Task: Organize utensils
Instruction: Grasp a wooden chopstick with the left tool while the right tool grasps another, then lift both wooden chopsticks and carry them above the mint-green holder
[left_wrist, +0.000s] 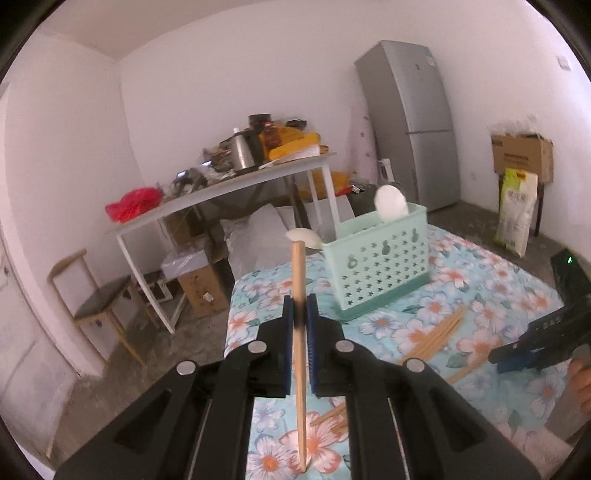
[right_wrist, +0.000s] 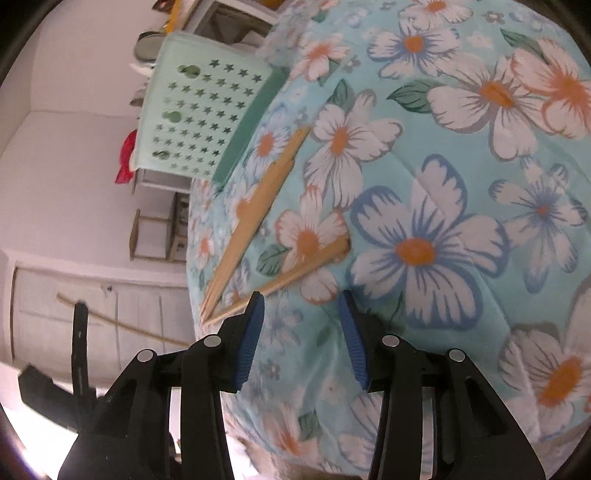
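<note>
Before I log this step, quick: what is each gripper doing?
Left gripper: shut on the wooden-handled spoon.
Right gripper: open, holding nothing, fingers over the floral cloth.

Soft, even daylight fills both views, with faint shadows and no harsh glare. Fisheye distortion bends the walls and darkens the corners. The right wrist view looks softer, perhaps from motion blur, washing out toward its lower left edge; the pale green perforated plastic basket (right_wrist: 199, 107) appears smeared.
</note>
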